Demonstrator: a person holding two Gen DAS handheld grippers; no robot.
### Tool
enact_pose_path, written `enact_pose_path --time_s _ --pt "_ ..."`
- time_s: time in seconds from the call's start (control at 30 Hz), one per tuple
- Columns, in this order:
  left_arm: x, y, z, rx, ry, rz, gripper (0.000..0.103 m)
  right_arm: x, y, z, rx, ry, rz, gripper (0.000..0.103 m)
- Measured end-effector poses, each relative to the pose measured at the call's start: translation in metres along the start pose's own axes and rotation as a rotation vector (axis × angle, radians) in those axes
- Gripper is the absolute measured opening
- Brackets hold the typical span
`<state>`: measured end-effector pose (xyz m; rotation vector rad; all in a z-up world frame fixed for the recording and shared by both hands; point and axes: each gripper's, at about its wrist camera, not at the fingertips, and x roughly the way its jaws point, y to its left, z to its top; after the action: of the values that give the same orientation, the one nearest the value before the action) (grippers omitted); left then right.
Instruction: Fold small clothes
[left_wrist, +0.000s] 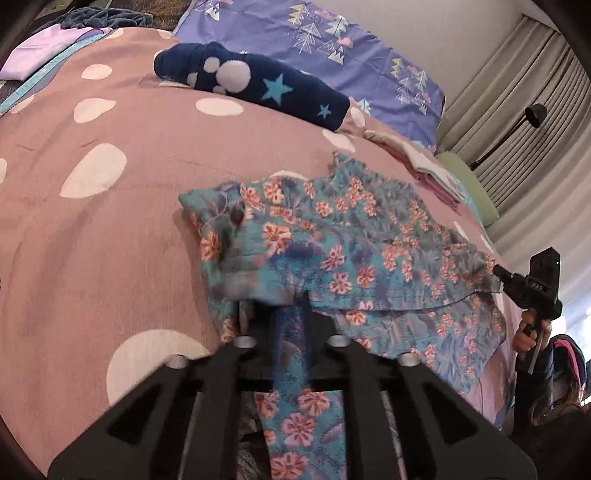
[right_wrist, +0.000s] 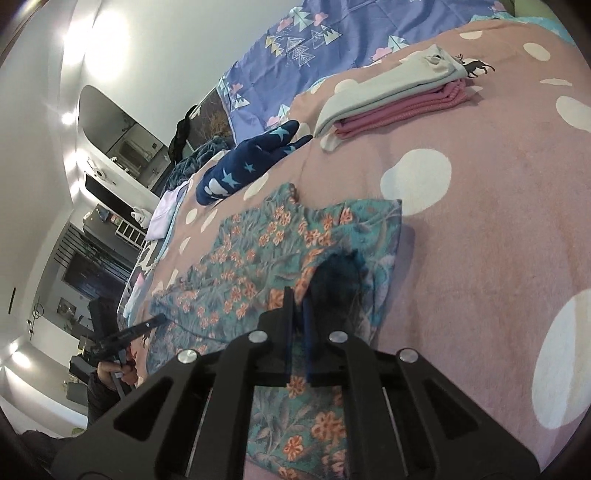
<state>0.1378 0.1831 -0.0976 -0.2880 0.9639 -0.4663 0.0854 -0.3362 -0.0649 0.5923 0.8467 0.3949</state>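
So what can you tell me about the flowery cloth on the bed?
The flowery cloth is thin, soft-looking teal fabric printed with orange-pink flowers and bluish leaves. It lies crumpled and partly folded over itself on the pink spotted bedspread. The left gripper and the right gripper each pinch an edge of it.

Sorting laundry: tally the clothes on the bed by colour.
Teal floral garment, held by both grippers: 1
Navy starred fleece piece: 1
Pale grey folded piece: 1
Pink folded piece: 1
Lilac piece: 1
Total: 5
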Motion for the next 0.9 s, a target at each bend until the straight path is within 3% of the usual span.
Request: enact_pose_path --time_s 0.1,0.2,0.33,0.4,0.43,0.47,0.5,0.6,0.7,0.9 --pt "0.006 -0.003 0.01 0.014 -0.012 -0.006 0.016 0.004 -0.006 0.011 0.047 0.001 0.033 0.005" --pt "0.009 -0.007 0.046 0.005 -0.101 -0.047 0.014 0.019 -0.011 0.04 0.121 -0.022 0.065 0.004" --pt "0.013 0.01 0.085 -0.133 -0.197 -0.049 0.015 0.044 -0.031 0.079 0.231 -0.052 -0.025 0.01" --pt "0.006 0.016 0.092 -0.152 -0.241 -0.052 0.02 0.048 -0.041 0.087 0.273 -0.067 -0.046 0.013" --pt "0.002 0.016 0.092 -0.142 -0.254 -0.034 0.031 0.046 -0.04 0.089 0.259 -0.067 -0.039 0.014" --pt "-0.002 0.017 0.091 -0.129 -0.262 -0.009 0.041 0.043 -0.038 0.089 0.233 -0.071 -0.036 0.024" --pt "-0.005 0.018 0.089 -0.119 -0.265 0.014 0.044 0.039 -0.034 0.088 0.201 -0.08 -0.038 0.034" --pt "-0.006 0.03 0.08 -0.108 -0.229 0.053 0.048 0.033 -0.019 0.086 0.068 -0.076 -0.075 0.042" --pt "0.008 0.041 0.078 -0.113 -0.152 0.069 0.052 0.046 -0.004 0.086 -0.068 0.0 -0.14 0.052" --pt "0.046 0.04 0.086 -0.047 -0.037 0.1 0.051 0.097 0.001 0.094 -0.169 0.122 -0.311 0.056"
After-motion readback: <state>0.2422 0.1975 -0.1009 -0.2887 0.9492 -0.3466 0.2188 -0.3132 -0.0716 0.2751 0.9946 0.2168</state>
